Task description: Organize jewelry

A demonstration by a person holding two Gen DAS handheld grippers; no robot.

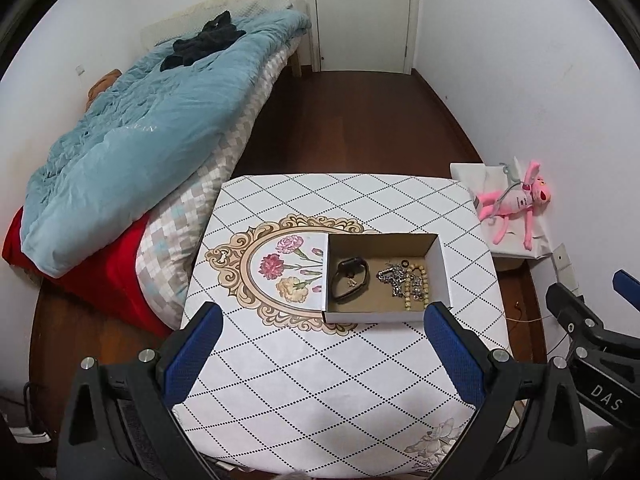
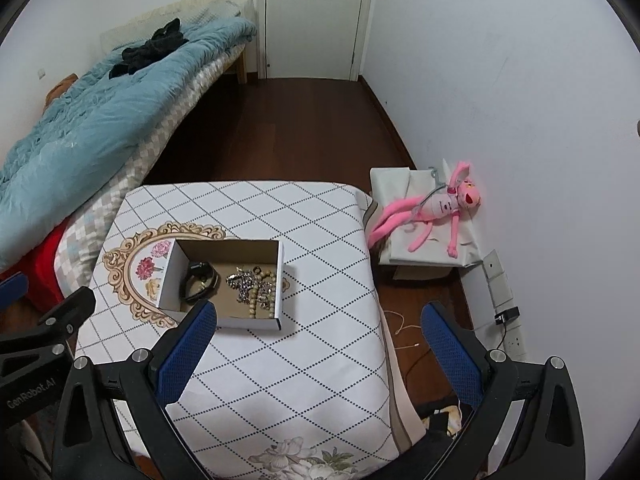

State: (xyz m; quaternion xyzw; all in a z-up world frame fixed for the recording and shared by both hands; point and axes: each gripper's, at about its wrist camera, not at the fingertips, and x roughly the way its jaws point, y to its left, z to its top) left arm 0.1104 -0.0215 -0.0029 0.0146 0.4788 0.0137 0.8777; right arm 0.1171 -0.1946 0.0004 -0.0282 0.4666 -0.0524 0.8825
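Observation:
An open cardboard box (image 1: 386,316) stands on the table with the diamond-pattern cloth (image 1: 304,376). Inside lie a black bangle (image 1: 351,285), a silver chain (image 1: 394,280) and a beige bead bracelet (image 1: 418,286). The box also shows in the right wrist view (image 2: 248,323), with the bangle (image 2: 199,282), chain (image 2: 244,285) and beads (image 2: 262,294). My left gripper (image 1: 322,338) is open and empty, above the table just short of the box. My right gripper (image 2: 318,330) is open and empty, to the right of the box.
A bed with a blue quilt (image 1: 132,152) borders the table's left side. A pink plush toy (image 2: 436,208) lies on a white box by the right wall. Wall sockets and a cable (image 2: 506,316) are low on the right. A closed door (image 1: 362,12) is at the far end.

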